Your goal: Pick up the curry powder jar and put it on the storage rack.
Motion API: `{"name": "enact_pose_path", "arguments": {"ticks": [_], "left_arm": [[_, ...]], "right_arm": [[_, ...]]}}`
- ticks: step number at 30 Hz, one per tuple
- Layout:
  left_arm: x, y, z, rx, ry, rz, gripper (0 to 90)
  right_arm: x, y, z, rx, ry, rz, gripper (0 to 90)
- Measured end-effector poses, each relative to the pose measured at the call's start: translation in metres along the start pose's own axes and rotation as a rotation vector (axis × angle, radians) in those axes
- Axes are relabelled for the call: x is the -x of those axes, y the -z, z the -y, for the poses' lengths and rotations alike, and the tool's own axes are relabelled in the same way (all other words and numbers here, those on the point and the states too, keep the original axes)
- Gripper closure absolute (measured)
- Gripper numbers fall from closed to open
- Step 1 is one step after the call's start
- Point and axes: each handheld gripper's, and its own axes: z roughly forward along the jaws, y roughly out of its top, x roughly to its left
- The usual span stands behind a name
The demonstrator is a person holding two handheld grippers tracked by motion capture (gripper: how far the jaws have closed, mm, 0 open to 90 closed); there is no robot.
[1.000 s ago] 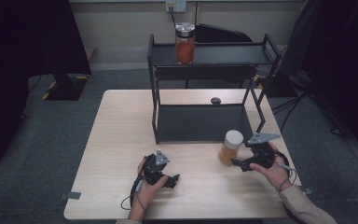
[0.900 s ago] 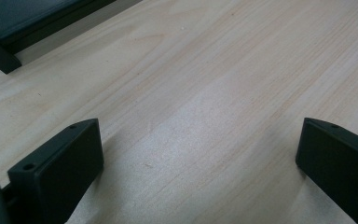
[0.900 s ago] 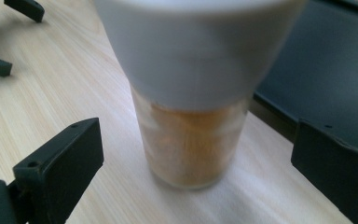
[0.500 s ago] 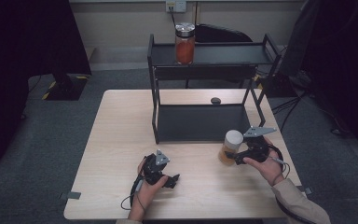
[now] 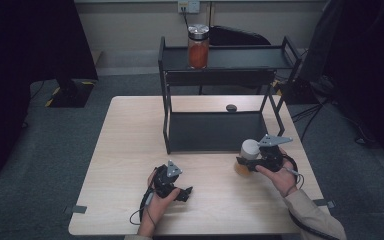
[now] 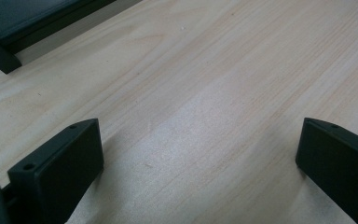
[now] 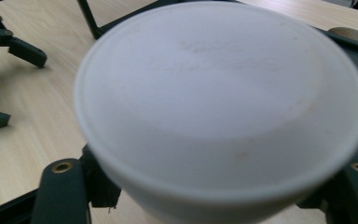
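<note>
My right tongs (image 5: pixel 250 162) have just closed on the white-lidded jar (image 5: pixel 246 156). My left tongs (image 5: pixel 186 192) rest wide apart on the counter (image 5: pixel 130 150).

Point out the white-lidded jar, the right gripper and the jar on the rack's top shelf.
white-lidded jar (image 5: pixel 249 149), high view, on its white lid.
right gripper (image 5: pixel 254 164), high view, at its jaw tips beside the jar.
red-filled jar (image 5: pixel 198 52), high view, on its red-filled body.

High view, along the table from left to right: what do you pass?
Left claw with jaws open over bare table → black two-tier rack → white-lidded jar → right claw shut on that jar.
</note>
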Motion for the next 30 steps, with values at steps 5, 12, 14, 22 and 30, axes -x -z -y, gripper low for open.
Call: {"name": "enact_pose_path", "arguments": {"ticks": [5,12,14,22,30], "left_arm": [[0.0,0.0,0.0,0.0,0.0,0.0,0.0],[0.0,0.0,0.0,0.0,0.0,0.0,0.0],[0.0,0.0,0.0,0.0,0.0,0.0,0.0],[0.0,0.0,0.0,0.0,0.0,0.0,0.0],[0.0,0.0,0.0,-0.001,0.0,0.0,0.0]], "right_arm": [[-0.002,0.0,-0.001,0.007,0.024,0.007,34.7],[-0.004,0.001,-0.01,-0.025,0.046,0.012,35.0],[-0.003,0.0,-0.011,-0.03,0.047,0.009,35.0],[0.004,0.005,-0.021,-0.033,0.043,-0.009,35.1],[0.013,0.012,-0.038,-0.023,0.016,-0.031,35.1]]}}
